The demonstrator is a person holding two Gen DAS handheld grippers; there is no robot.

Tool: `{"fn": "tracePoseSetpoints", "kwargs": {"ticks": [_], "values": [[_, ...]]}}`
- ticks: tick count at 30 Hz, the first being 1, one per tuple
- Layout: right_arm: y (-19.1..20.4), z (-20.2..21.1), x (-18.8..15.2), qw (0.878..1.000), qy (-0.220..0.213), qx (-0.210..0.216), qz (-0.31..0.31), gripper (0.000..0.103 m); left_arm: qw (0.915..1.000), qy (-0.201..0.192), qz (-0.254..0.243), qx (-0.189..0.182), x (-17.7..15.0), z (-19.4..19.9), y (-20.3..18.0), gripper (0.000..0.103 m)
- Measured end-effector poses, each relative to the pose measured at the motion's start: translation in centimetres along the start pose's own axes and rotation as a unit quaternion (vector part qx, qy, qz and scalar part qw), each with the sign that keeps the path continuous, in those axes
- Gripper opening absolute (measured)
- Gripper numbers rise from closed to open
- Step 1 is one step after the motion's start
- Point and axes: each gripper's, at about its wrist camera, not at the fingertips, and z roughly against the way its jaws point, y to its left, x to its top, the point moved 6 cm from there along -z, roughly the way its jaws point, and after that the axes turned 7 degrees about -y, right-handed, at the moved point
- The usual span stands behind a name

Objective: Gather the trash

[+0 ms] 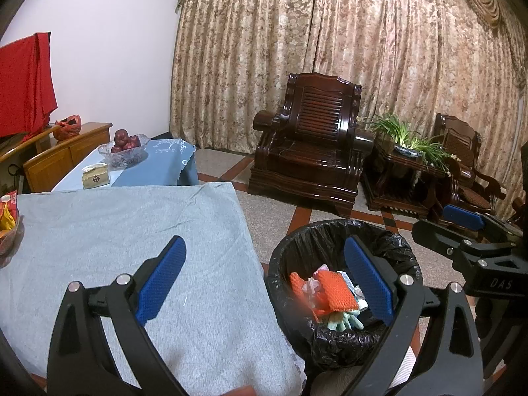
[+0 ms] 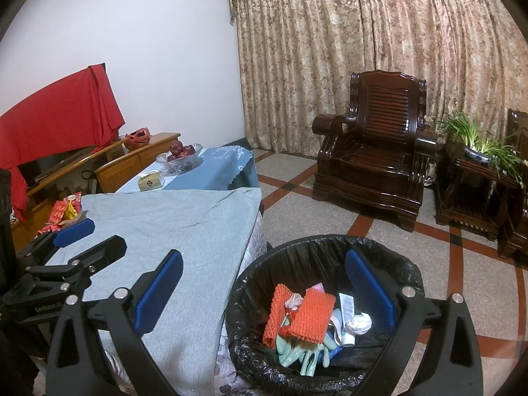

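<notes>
A bin lined with a black bag (image 1: 330, 227) (image 2: 330, 241) stands on the floor beside the grey-clothed table (image 1: 132, 231) (image 2: 184, 231). Inside lie orange foam nets (image 1: 336, 290) (image 2: 310, 316), green gloves (image 2: 297, 356), a white tube (image 2: 346, 310) and a crumpled tissue (image 2: 358, 323). My left gripper (image 1: 264, 264) is open with nothing in it, straddling the table's corner and the bin. Above the bin's left rim, my right gripper (image 2: 264, 287) is open too, holding nothing. Each gripper also shows in the other's view, the left gripper (image 2: 85, 239) over the table and the right gripper (image 1: 445, 224) beyond the bin.
A bowl of red snack packets (image 1: 8, 227) (image 2: 66, 211) sits at the table's left edge. Behind are a blue-clothed table with a fruit bowl (image 1: 123, 148) and a tissue box (image 1: 95, 175). A dark wooden armchair (image 1: 310, 151) and a plant stand (image 1: 406, 151) line the curtain.
</notes>
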Motion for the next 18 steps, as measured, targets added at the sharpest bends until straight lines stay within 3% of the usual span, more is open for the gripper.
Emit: {"fn": "tracePoseSetpoints", "kwargs": {"ticks": [18], "values": [[0.0,0.01,0.06,1.0,0.0,0.0,0.0,0.097,1.0,0.0,0.0,0.001,0.05,-0.08,0.1,0.094]]}}
